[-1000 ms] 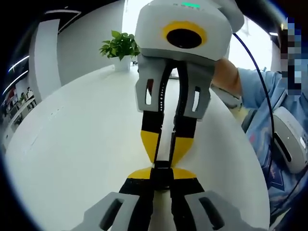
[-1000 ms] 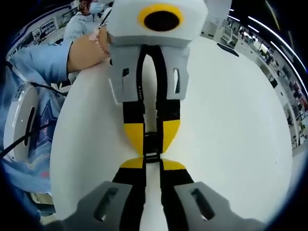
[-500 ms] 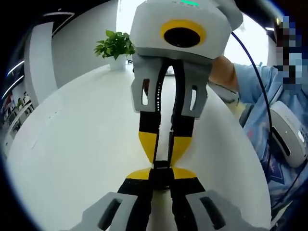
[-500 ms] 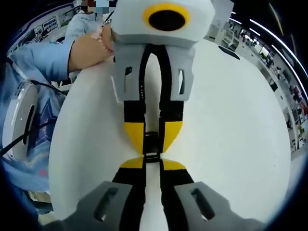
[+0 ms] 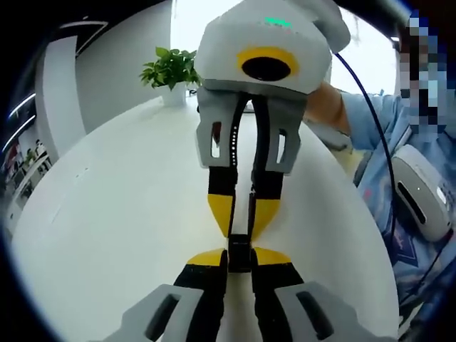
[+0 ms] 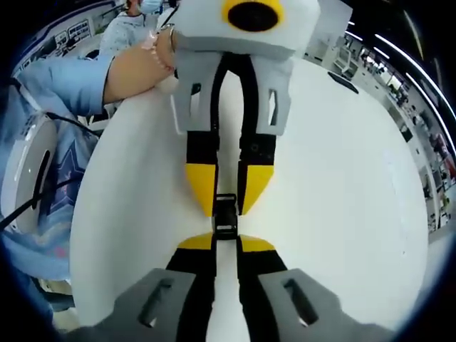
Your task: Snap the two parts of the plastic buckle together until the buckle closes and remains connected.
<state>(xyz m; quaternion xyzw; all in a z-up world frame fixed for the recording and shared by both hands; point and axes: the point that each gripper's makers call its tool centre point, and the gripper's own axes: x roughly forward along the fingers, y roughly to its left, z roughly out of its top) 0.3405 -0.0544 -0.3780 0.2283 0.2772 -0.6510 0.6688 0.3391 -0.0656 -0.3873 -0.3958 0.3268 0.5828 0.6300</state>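
Left gripper view: left tongs (image 5: 239,251) and right tongs (image 5: 241,229), tip to tip, each clamp black buckle (image 5: 239,249) above white table (image 5: 114,214).

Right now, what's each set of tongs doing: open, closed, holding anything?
Left tongs: closed on one end of the black buckle.
Right tongs: closed on the buckle's other end, facing the left tongs tip to tip above the white table.

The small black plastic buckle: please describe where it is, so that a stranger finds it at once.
Start at the wide white round table. Above it, two grippers with yellow-tipped black jaws meet nose to nose. The small black plastic buckle sits pinched between those tips, the only dark slotted piece between the four yellow pads.
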